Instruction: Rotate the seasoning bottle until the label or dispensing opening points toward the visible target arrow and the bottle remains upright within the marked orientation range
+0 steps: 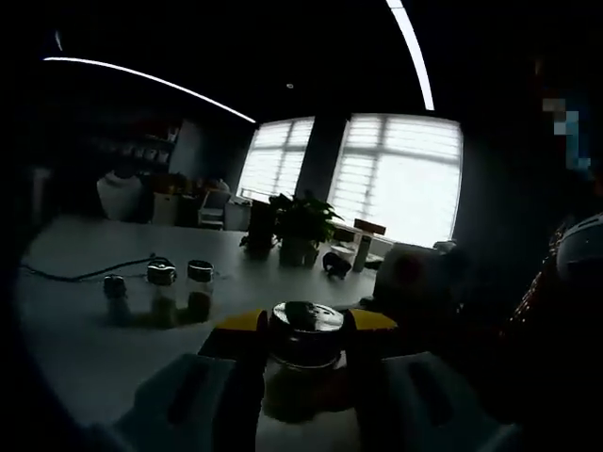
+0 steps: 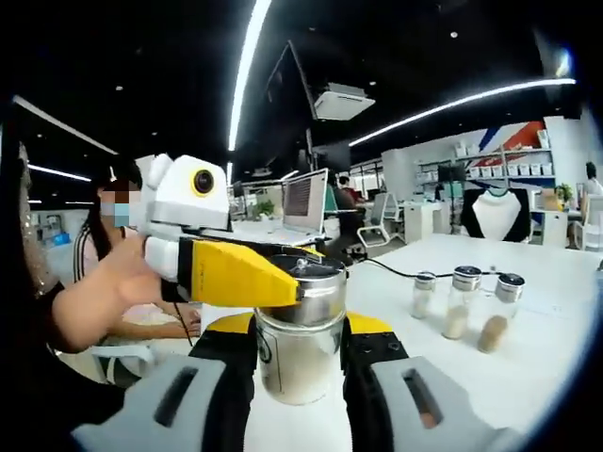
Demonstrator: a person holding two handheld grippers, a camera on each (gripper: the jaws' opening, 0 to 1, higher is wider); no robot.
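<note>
A: Right gripper (image 2: pixel 300 372) pinching the seasoning bottle (image 2: pixel 300 363) body at six o'clock; left gripper (image 2: pixel 283 280) clamping its cap!
B: Upright, mid-twist I'd say; no target arrow visible; three shakers (image 2: pixel 462 301) wait at three o'clock.

Ceiling: I see it dark, crossed by long light strips (image 2: pixel 247 56); a white unit (image 2: pixel 344 101) hangs from it.
Windows: two bright blinds (image 1: pixel 396 174) behind a plant (image 1: pixel 301 226).
Worktop: white worktop (image 2: pixel 556 282), a black cable (image 1: pixel 85 274) trailing over it.
Far wall: shelves (image 2: pixel 499 169), a dress form (image 2: pixel 497 212) beside them.
Desks: a laptop (image 2: pixel 306 200), a chair (image 2: pixel 382 215) behind it.
</note>
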